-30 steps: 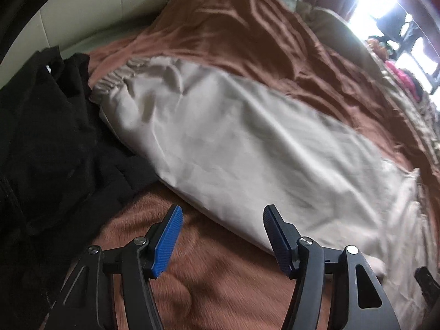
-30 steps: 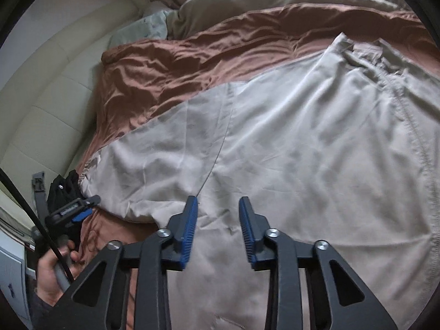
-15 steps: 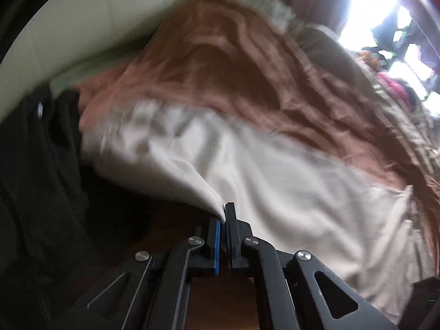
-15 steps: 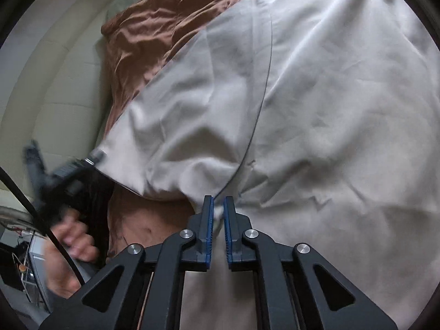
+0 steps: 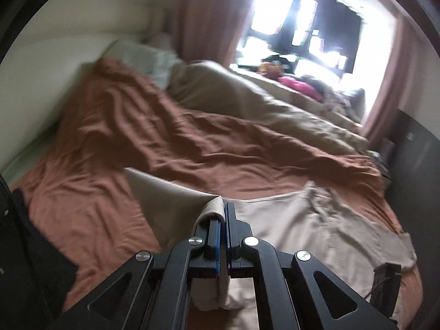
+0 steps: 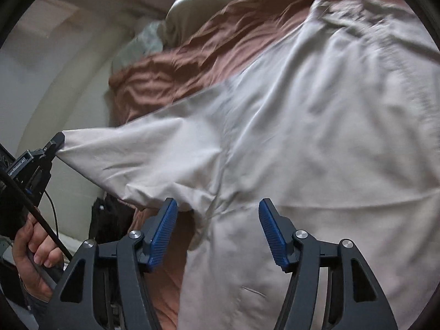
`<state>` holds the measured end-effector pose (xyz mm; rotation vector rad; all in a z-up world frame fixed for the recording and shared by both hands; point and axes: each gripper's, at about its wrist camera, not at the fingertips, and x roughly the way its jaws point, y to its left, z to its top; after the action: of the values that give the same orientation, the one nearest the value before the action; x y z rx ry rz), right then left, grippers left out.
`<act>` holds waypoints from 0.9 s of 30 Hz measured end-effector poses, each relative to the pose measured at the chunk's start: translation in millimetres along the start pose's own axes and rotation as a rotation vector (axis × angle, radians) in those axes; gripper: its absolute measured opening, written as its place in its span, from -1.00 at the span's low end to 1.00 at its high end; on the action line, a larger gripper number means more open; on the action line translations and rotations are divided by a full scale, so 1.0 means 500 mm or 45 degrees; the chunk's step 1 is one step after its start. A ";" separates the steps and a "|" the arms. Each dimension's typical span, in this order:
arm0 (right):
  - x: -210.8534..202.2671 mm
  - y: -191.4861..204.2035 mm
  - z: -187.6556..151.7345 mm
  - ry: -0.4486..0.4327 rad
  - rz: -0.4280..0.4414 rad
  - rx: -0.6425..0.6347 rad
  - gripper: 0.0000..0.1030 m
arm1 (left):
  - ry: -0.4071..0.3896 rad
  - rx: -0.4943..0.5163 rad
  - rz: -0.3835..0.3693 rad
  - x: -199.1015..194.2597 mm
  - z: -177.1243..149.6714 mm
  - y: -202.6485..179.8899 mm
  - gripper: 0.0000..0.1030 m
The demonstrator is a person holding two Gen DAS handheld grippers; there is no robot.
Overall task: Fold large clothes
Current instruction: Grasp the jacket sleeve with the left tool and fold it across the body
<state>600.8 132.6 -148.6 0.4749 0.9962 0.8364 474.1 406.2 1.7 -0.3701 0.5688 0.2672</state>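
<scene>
A large beige garment (image 6: 316,126) lies spread on a bed with a brown cover (image 5: 170,137). My left gripper (image 5: 222,214) is shut on a beige edge of the garment (image 5: 316,233) and holds it lifted above the bed; in the right wrist view it (image 6: 55,143) pulls that corner out to the left. My right gripper (image 6: 217,225) is open, its blue pads (image 6: 162,228) hovering just above the garment's lower fold, with nothing between them.
A black garment (image 5: 30,261) lies at the bed's left edge, also seen in the right wrist view (image 6: 110,220). A beige duvet (image 5: 247,101) and pillow (image 5: 143,57) lie at the bed's far end. A padded white wall (image 5: 55,55) runs along the left.
My left gripper closed on the garment's edge and has lifted it up and away. My right gripper closed half a second ago and has now opened, releasing the cloth.
</scene>
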 end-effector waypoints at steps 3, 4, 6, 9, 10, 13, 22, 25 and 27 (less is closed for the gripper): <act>-0.068 -0.036 -0.023 -0.083 -0.050 0.058 0.16 | 0.012 0.070 -0.081 -0.005 0.000 -0.071 -0.96; -0.087 -0.051 -0.032 -0.101 -0.062 0.081 0.16 | 0.017 0.090 -0.101 -0.006 0.000 -0.086 -0.96; -0.140 -0.085 -0.050 -0.123 -0.088 0.139 0.16 | 0.035 0.153 -0.158 -0.005 -0.007 -0.138 -0.96; -0.186 -0.123 -0.062 -0.154 -0.149 0.221 0.16 | 0.071 0.223 -0.229 0.005 -0.020 -0.192 -0.96; -0.194 -0.133 -0.056 -0.164 -0.165 0.240 0.16 | 0.092 0.248 -0.261 0.011 -0.030 -0.211 -0.96; -0.221 -0.138 -0.039 -0.181 -0.172 0.271 0.16 | 0.160 0.335 -0.336 0.036 -0.065 -0.273 -0.96; -0.299 -0.187 -0.045 -0.273 -0.200 0.371 0.16 | 0.467 0.312 -0.532 0.135 -0.166 -0.367 0.15; -0.315 -0.195 -0.043 -0.308 -0.214 0.391 0.16 | 0.482 0.283 -0.581 0.120 -0.181 -0.360 0.56; -0.321 -0.190 -0.042 -0.326 -0.221 0.379 0.16 | 0.455 0.304 -0.525 0.104 -0.182 -0.346 0.56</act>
<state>574.4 -53.0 -138.0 0.7201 0.9116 0.4591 533.0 220.4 -53.0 -0.2959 0.8486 -0.2682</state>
